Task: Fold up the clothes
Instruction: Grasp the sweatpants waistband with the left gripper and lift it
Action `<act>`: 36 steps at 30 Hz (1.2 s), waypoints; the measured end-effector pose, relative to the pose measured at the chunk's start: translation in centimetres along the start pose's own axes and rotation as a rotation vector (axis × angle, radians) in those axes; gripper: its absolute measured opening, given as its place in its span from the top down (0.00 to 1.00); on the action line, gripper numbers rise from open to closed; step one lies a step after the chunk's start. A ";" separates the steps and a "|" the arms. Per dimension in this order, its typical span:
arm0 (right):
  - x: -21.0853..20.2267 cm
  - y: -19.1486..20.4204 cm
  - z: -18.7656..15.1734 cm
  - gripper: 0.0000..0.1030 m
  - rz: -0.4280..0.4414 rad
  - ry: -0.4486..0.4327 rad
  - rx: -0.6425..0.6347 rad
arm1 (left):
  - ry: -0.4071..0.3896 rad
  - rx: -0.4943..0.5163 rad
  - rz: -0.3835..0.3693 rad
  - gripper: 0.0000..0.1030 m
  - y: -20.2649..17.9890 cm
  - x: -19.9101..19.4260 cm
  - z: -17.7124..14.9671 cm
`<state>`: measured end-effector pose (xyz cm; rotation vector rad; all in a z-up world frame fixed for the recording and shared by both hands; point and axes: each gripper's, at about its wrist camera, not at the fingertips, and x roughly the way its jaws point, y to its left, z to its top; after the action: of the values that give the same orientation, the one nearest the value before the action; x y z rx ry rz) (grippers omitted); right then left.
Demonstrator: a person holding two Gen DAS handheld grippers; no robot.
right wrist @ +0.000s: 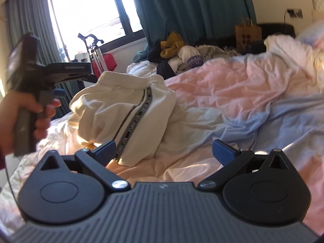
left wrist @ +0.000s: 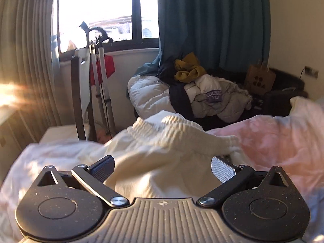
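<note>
On the bed, cream trousers (right wrist: 129, 113) lie bunched just ahead of both wide-open, empty hand-held grippers (left wrist: 163, 168) (right wrist: 164, 151).

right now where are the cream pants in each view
Left wrist: cream pants fill the lower centre, waistband up, between the open left gripper fingers.
Right wrist: pants left of centre on the bed, striped side showing, beyond the open right gripper.
Shared landmark: yellow garment on the pile by the curtain.

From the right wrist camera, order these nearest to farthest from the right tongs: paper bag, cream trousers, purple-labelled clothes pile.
1. Cream trousers, just ahead, left of centre, on the bed.
2. Clothes pile, past the bed's far edge, centre.
3. Paper bag, farthest, against the back wall, right.
</note>
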<state>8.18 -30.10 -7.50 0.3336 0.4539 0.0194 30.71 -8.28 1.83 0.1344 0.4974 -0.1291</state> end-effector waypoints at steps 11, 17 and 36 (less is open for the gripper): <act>4.0 -1.0 -1.4 0.00 0.009 0.050 0.050 | 0.062 0.132 -0.017 0.42 -2.4 7.5 1.9; 4.3 -0.5 -2.0 0.00 0.007 0.058 0.016 | 0.027 0.081 -0.015 0.71 -1.9 4.6 1.3; 0.1 1.6 -1.8 0.00 0.073 0.008 -0.010 | -0.033 -0.112 -0.116 0.79 6.6 -22.4 -13.5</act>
<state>7.56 -27.99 -8.50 0.3398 0.4496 0.0938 5.88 2.38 1.51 -0.0059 0.4782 -0.2162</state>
